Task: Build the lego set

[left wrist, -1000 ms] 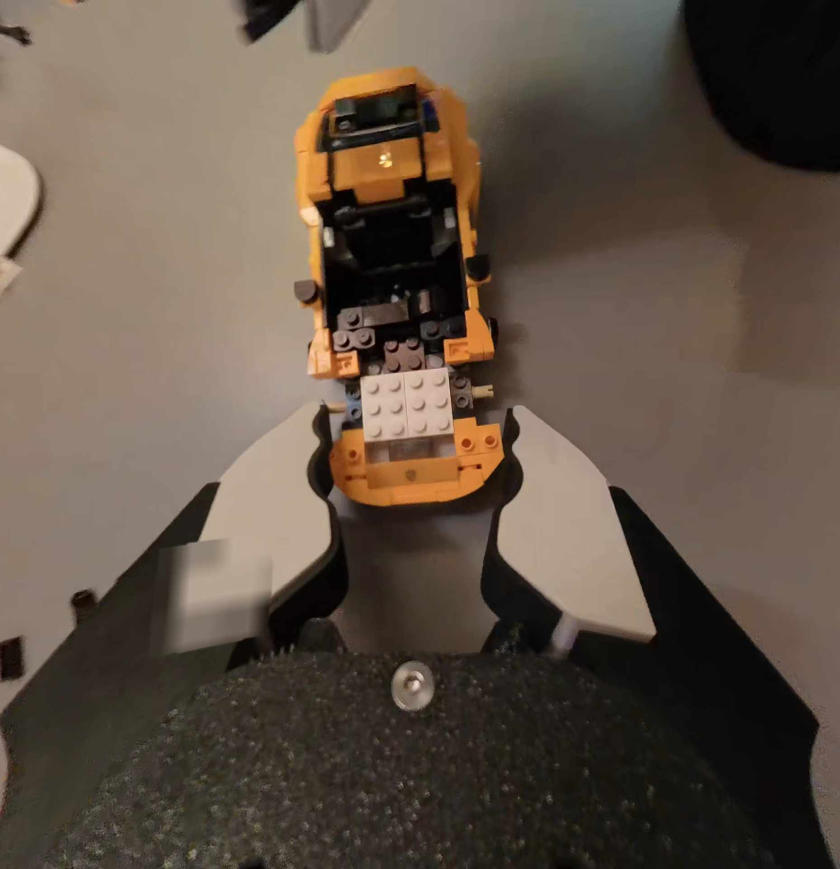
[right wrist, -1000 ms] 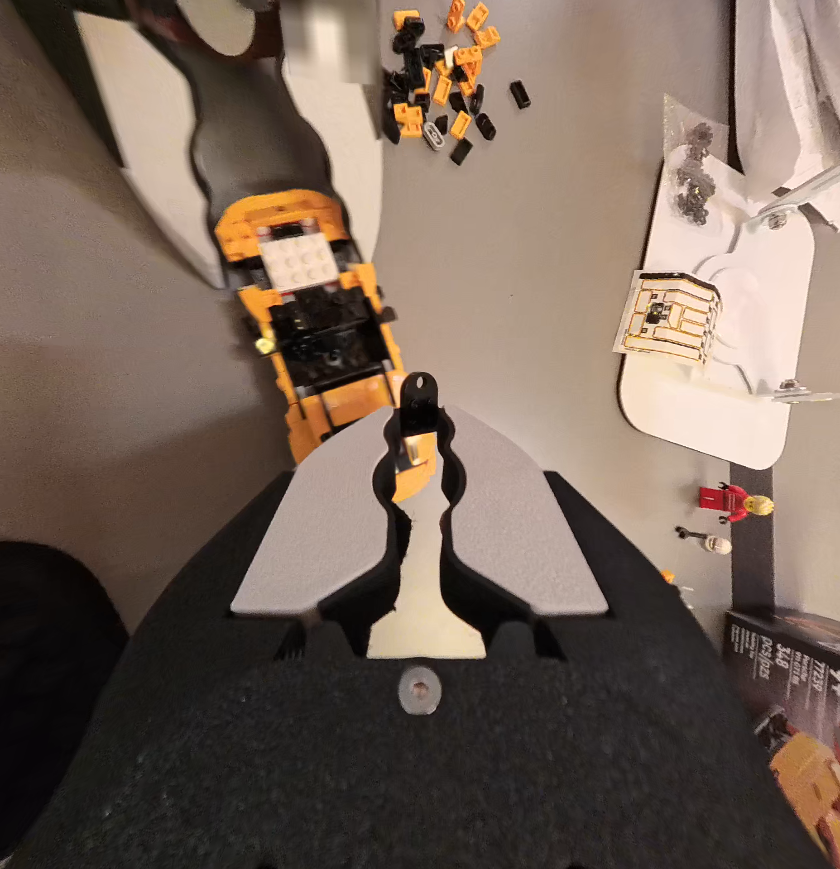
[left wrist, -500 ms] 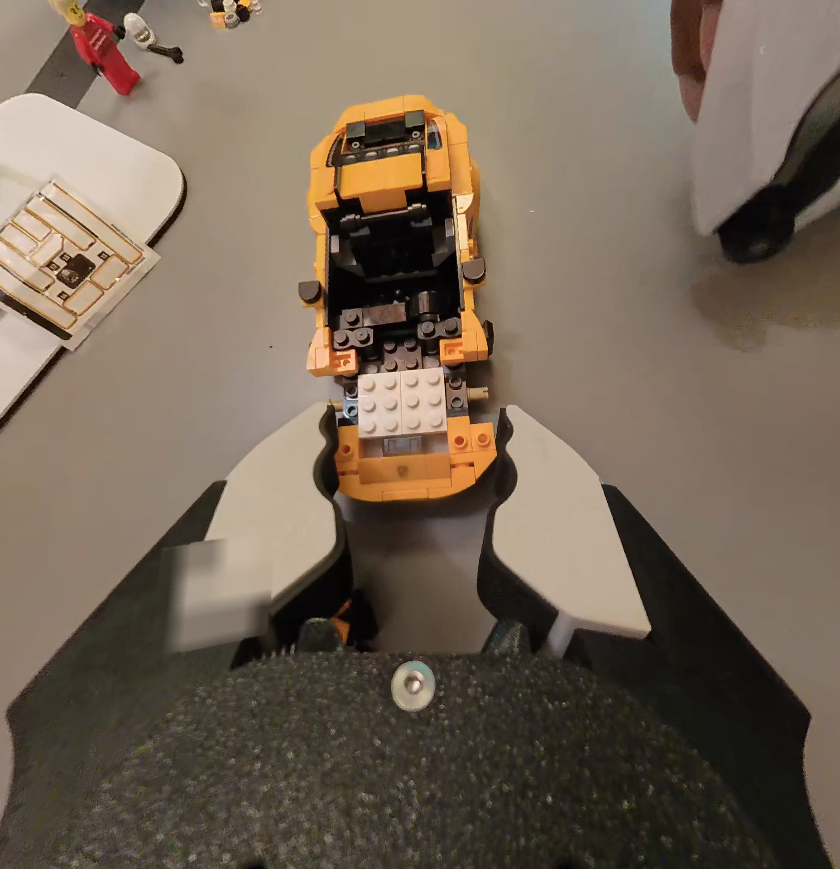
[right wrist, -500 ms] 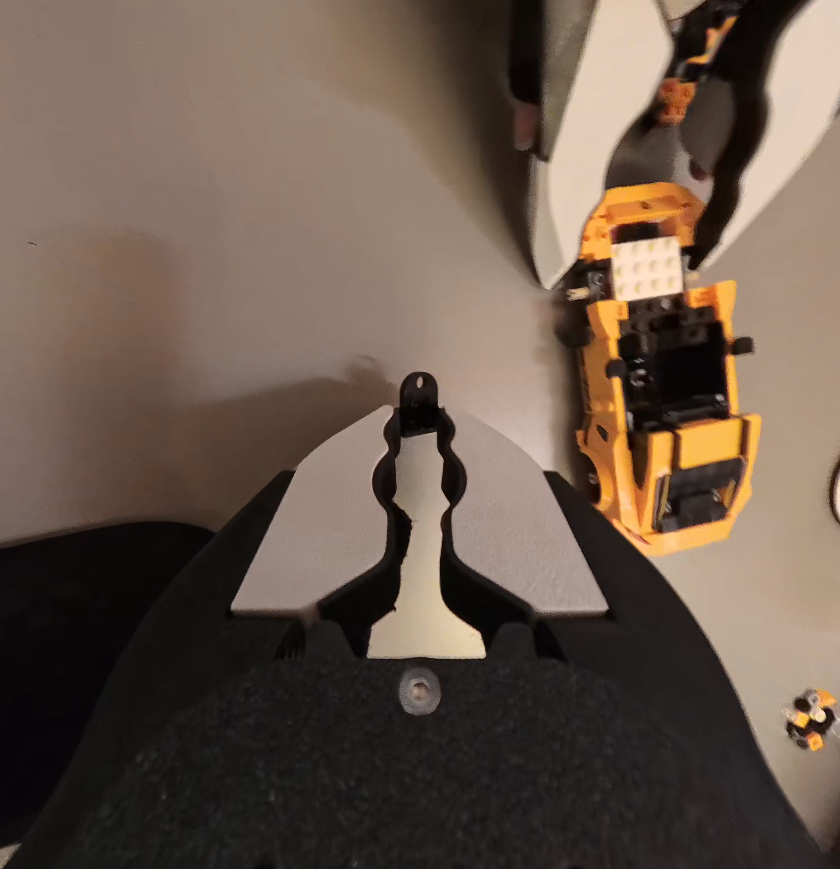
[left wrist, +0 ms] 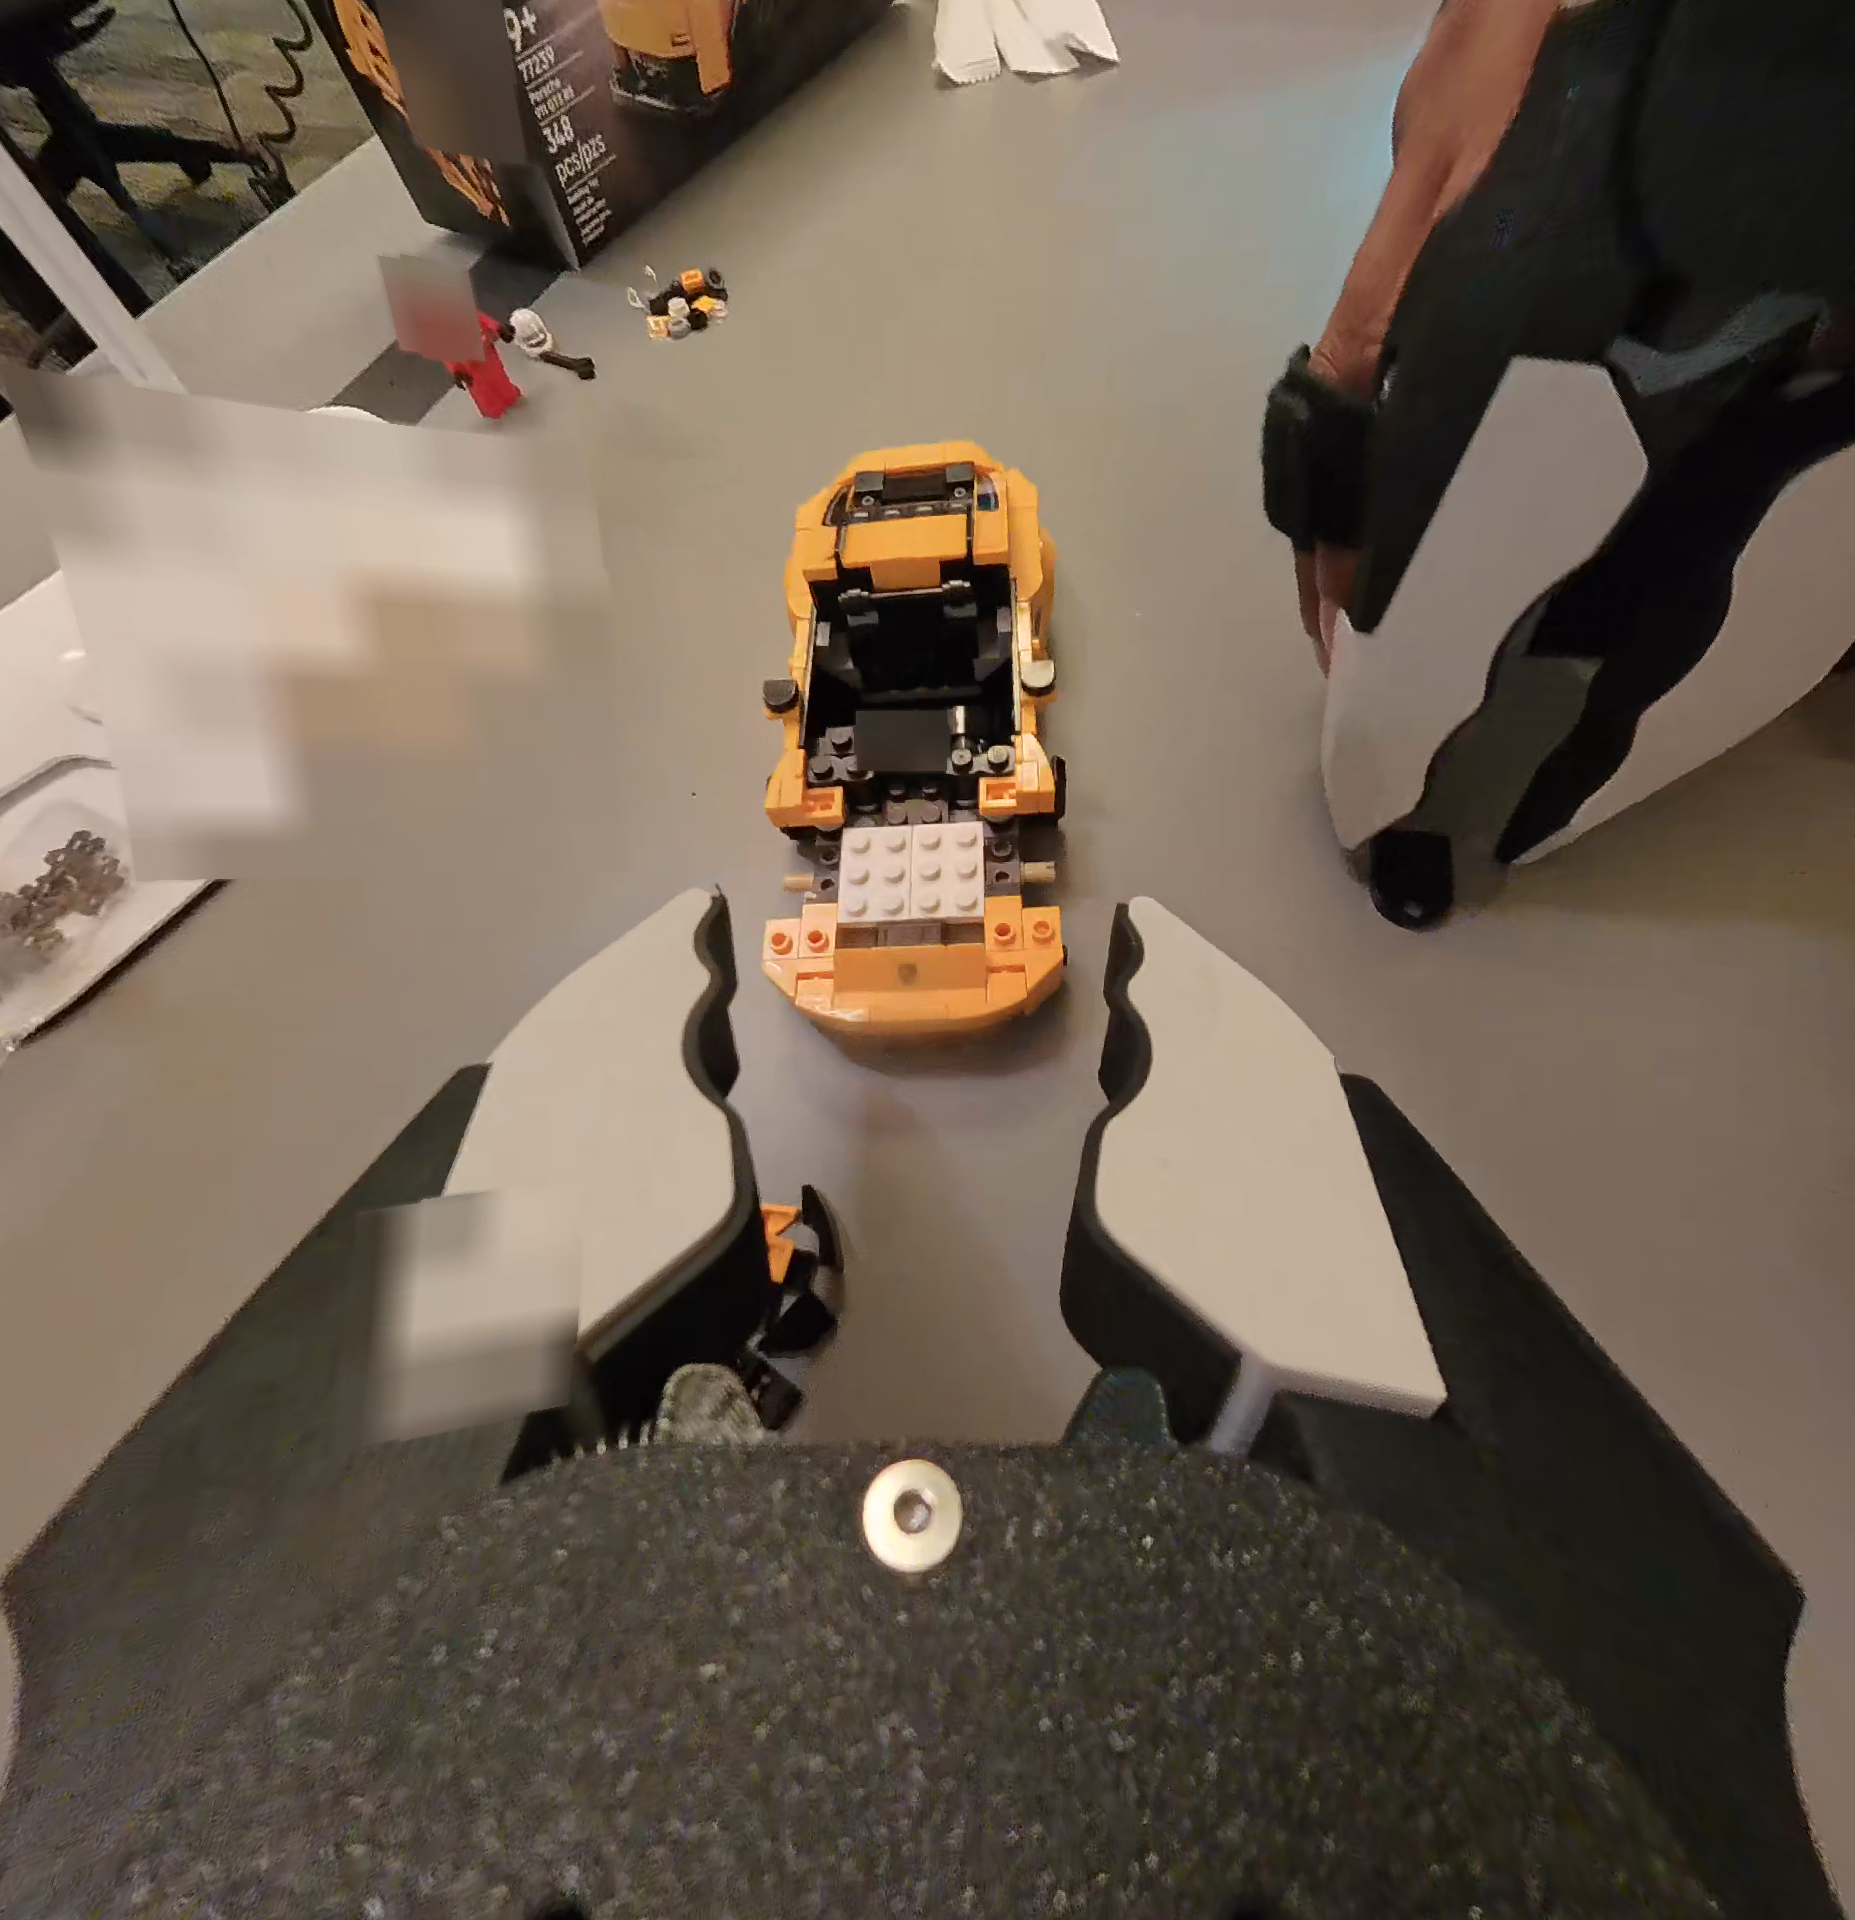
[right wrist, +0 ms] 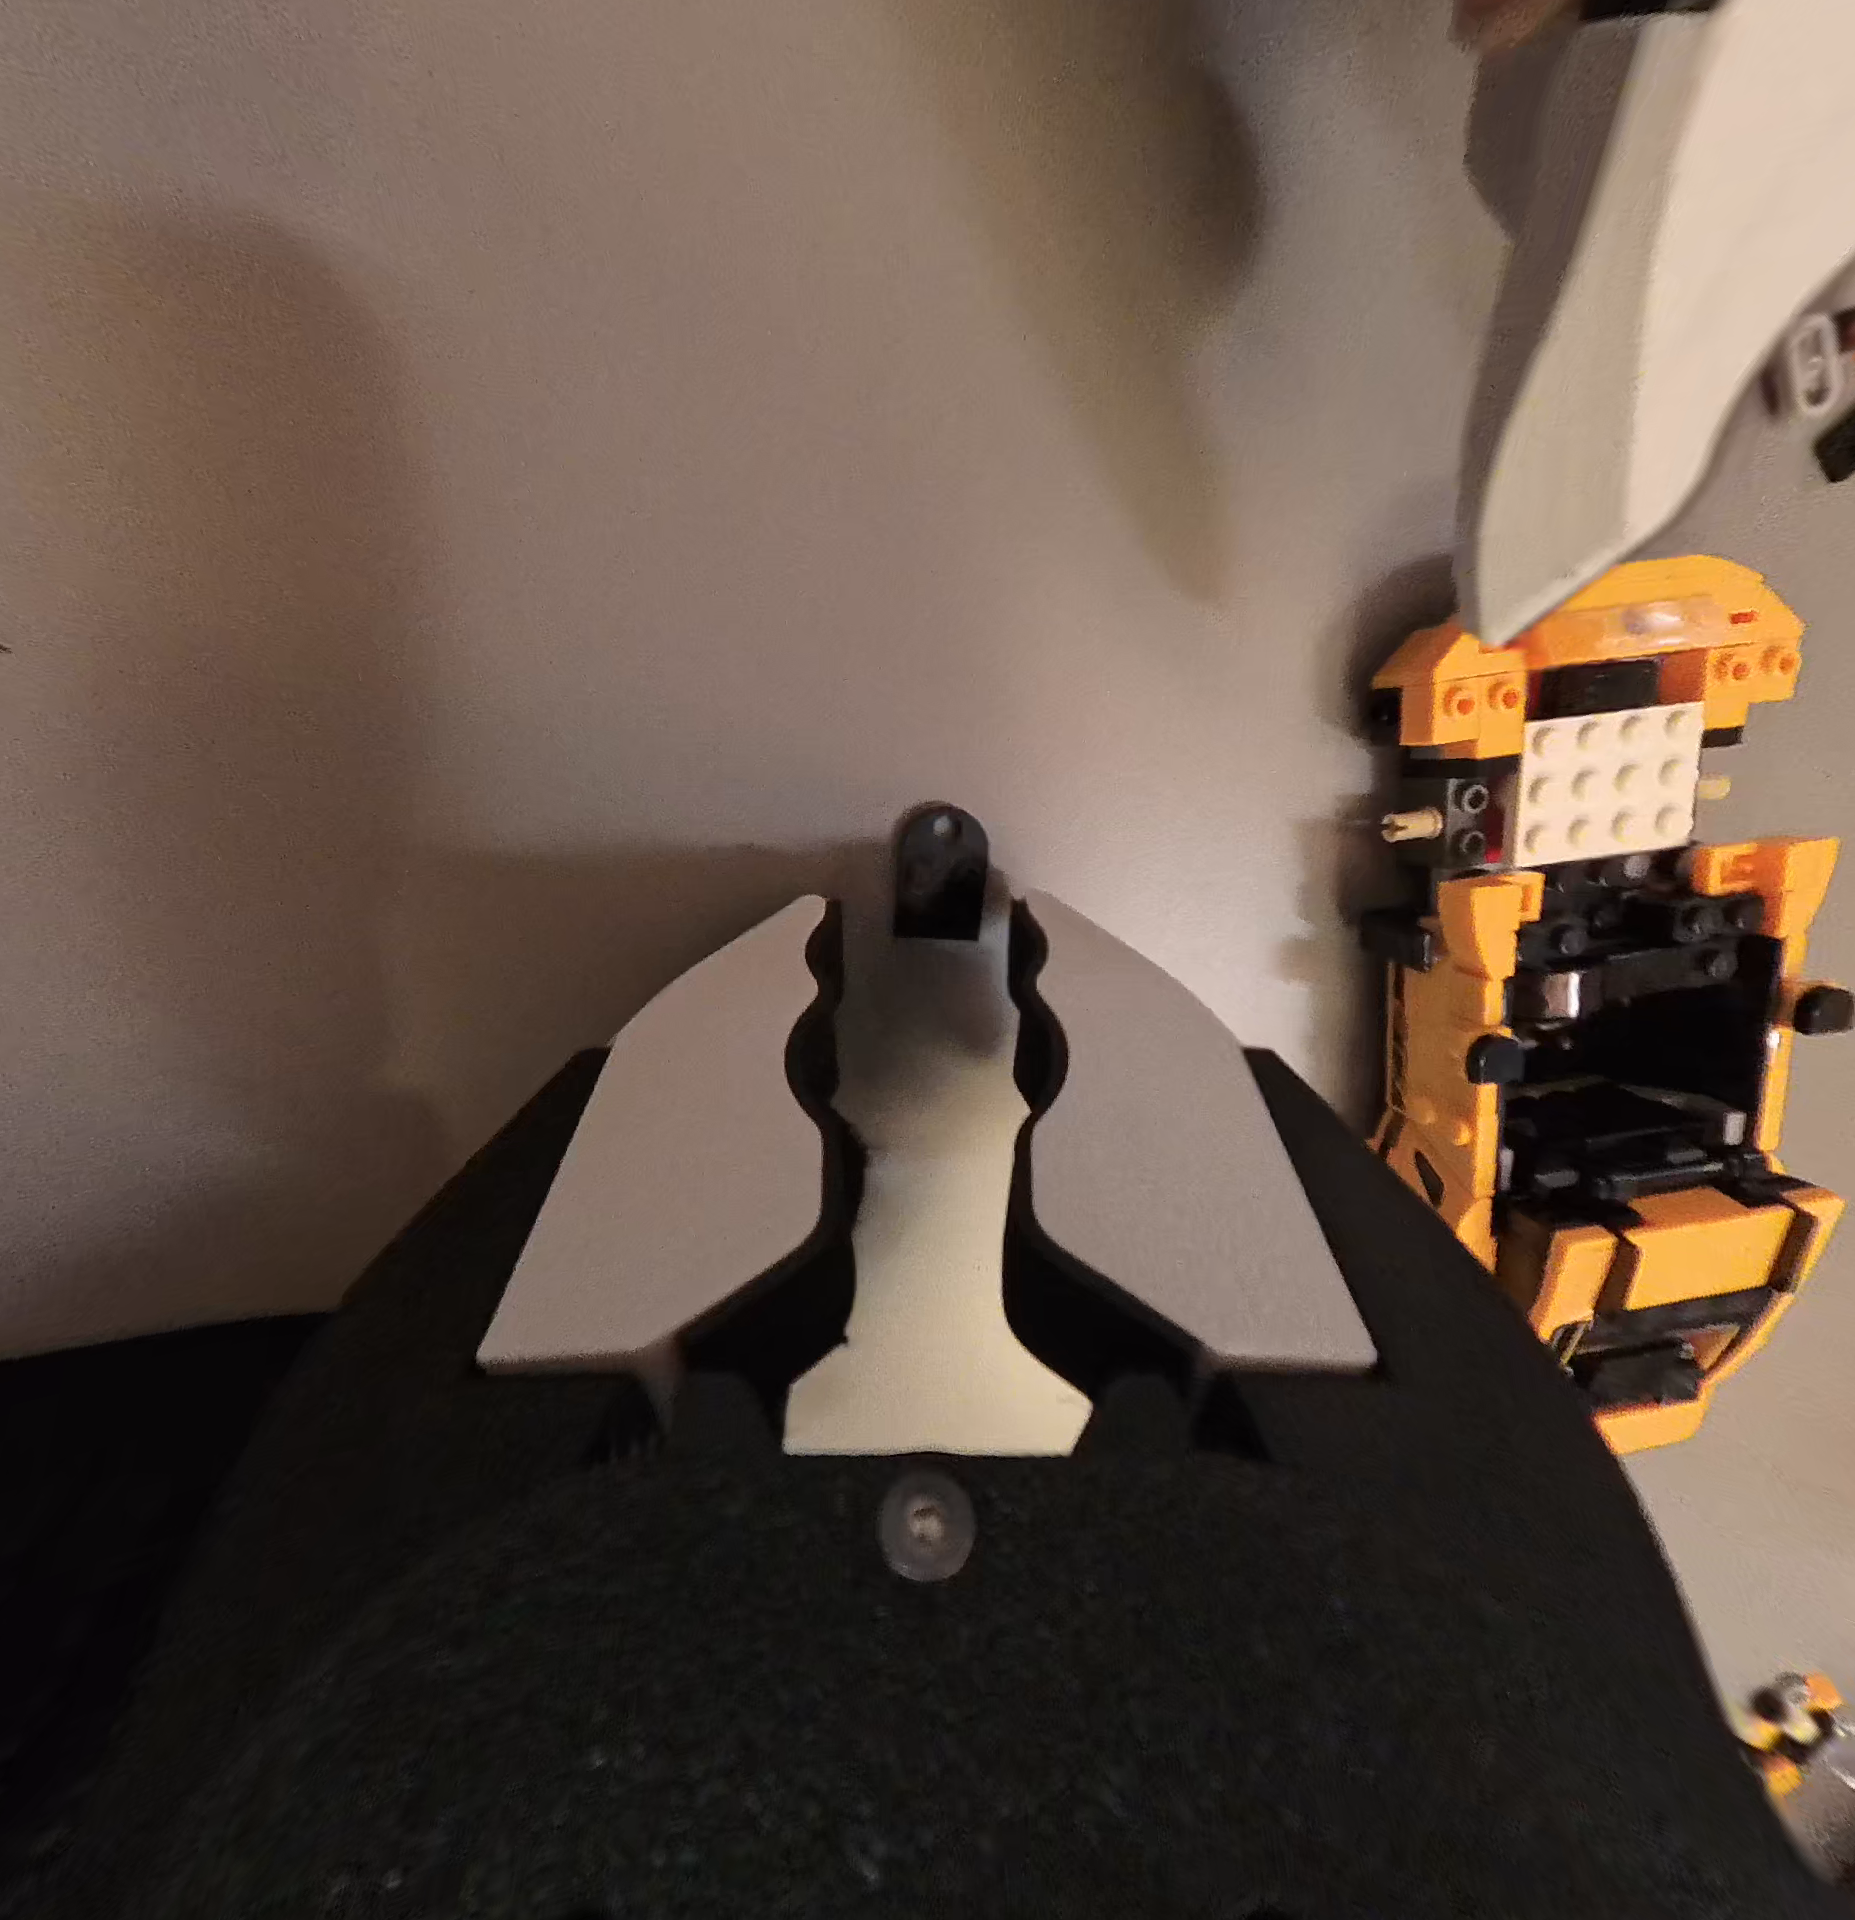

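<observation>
The half-built orange and black Lego car [left wrist: 912,727] lies on the grey table [left wrist: 1214,312], with its white studded plate [left wrist: 912,873] near the front. My left gripper [left wrist: 918,914] is open, and the car's front end sits between its fingertips without visible touch. The car also shows at the right in the right wrist view [right wrist: 1609,987]. My right gripper [right wrist: 928,904] is off to the car's side, its jaws apart. A small black piece [right wrist: 938,873] sits between the tips with gaps on both sides. In the left wrist view that piece [left wrist: 1411,883] seems to rest on the table.
The set's box [left wrist: 549,135], a red minifigure [left wrist: 487,364] and a small pile of pieces [left wrist: 684,301] lie at the far left. A white tray with a bag of dark parts [left wrist: 50,894] is at the left. Loose orange and black pieces [left wrist: 798,1278] lie under my left gripper.
My right gripper moved off the car's rear to its side, and its jaws widened around the black piece. My left gripper drew back a little from the car's front.
</observation>
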`<state>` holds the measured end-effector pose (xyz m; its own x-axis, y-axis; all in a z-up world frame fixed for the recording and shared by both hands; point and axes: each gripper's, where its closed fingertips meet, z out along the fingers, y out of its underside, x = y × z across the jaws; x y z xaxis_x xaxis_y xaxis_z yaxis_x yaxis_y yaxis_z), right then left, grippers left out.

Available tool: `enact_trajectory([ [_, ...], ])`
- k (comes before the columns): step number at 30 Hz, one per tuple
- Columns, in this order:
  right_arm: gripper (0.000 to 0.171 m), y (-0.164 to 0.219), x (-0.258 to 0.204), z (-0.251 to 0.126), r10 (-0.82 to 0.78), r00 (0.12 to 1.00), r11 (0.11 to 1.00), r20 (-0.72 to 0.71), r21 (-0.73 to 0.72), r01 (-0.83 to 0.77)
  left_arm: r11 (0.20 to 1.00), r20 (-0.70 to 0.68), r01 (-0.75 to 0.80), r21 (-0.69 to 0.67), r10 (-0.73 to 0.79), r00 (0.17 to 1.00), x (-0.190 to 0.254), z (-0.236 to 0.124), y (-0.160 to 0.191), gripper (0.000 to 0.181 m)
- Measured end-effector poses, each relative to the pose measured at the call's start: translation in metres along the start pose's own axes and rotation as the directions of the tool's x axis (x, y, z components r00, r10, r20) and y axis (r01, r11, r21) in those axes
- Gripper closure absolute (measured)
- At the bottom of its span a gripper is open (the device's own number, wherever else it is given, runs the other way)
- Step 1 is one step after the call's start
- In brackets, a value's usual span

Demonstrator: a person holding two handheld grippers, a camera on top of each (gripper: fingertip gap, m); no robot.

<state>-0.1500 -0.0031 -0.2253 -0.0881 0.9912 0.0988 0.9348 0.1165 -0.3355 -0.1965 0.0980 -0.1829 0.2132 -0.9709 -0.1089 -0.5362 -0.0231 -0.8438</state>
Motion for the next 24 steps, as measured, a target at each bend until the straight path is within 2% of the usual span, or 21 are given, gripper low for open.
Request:
enact_trajectory([
  [7,0.138,0.002,0.001,-0.015,0.1,0.995,0.987,-0.024,0.131,-0.096,0.999,-0.036,-0.048,-0.008,0.048,0.998,0.011,0.003,0.0,0.114],
  [13,0.143,0.0,-0.001,-0.001,0.175,0.985,0.964,0.008,0.203,-0.173,0.998,-0.046,-0.065,-0.018,0.064,0.997,0.016,0.006,0.002,0.117],
  [17,0.155,-0.003,0.001,0.003,0.164,0.986,0.963,0.023,0.214,-0.165,0.998,-0.048,-0.054,-0.033,0.053,0.997,0.015,0.008,0.006,0.117],
  [24,0.154,-0.011,0.0,0.005,0.116,0.993,0.974,0.032,0.19,-0.12,0.999,-0.061,-0.045,-0.014,0.044,0.997,0.017,0.006,0.004,0.118],
])
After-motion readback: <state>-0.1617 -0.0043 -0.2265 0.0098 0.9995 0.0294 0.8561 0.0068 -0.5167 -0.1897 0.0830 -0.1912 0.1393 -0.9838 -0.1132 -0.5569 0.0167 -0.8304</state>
